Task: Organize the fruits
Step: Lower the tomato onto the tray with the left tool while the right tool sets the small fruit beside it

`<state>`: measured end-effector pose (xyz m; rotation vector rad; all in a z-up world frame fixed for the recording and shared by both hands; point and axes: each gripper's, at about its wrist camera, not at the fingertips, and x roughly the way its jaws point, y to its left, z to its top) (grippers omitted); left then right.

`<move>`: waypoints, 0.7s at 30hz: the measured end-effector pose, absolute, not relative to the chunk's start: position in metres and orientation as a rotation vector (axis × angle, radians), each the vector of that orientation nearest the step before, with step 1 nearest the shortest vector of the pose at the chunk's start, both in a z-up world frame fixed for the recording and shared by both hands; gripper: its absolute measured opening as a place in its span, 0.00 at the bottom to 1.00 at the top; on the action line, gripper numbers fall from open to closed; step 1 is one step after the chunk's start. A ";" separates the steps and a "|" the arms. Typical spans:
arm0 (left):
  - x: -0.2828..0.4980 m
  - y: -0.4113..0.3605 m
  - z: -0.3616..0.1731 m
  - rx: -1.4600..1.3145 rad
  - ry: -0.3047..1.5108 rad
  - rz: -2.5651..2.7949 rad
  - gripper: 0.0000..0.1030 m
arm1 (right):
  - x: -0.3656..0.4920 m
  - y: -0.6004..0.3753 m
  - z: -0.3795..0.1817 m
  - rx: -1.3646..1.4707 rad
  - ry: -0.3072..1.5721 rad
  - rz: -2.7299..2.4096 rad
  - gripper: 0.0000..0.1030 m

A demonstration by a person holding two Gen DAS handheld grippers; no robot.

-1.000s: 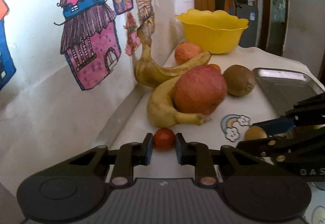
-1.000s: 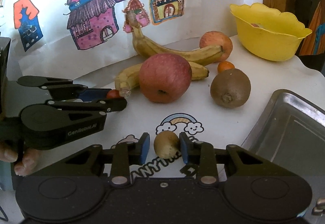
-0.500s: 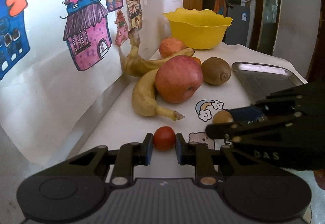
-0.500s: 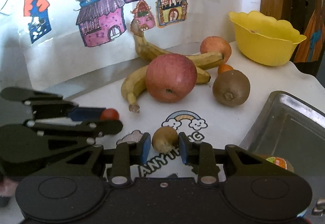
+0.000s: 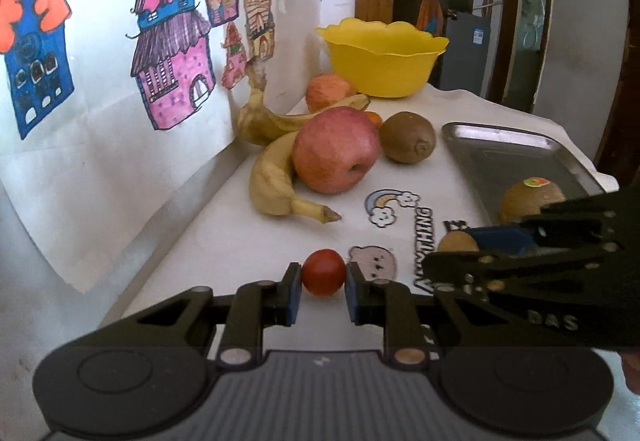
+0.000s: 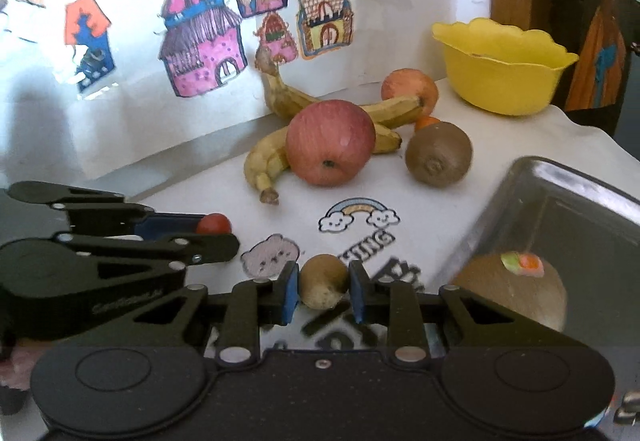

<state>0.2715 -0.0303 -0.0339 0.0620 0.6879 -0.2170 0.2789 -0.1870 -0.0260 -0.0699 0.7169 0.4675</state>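
"DAS" on right gripper (image 5: 448, 255)

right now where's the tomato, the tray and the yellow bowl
tomato (image 5: 323, 272): left wrist view, middle of its red skin, between the left gripper's pads
tray (image 5: 496, 129): left wrist view, far rim
yellow bowl (image 6: 500, 77): right wrist view, outer wall

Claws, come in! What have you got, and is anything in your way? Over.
Left claw shut on cherry tomato. Right claw shut on small brown fruit. Metal tray close, path clear.
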 end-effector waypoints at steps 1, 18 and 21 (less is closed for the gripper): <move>0.269 -0.032 -0.033 0.062 0.686 -0.221 0.24 | 0.271 -0.191 -0.023 -0.062 0.705 0.462 0.28; 0.227 -0.101 0.000 0.059 0.611 -0.370 0.24 | 0.163 -0.278 0.016 0.028 0.537 0.226 0.28; 0.227 -0.122 0.001 0.059 0.606 -0.410 0.24 | 0.159 -0.297 0.015 0.053 0.543 0.177 0.28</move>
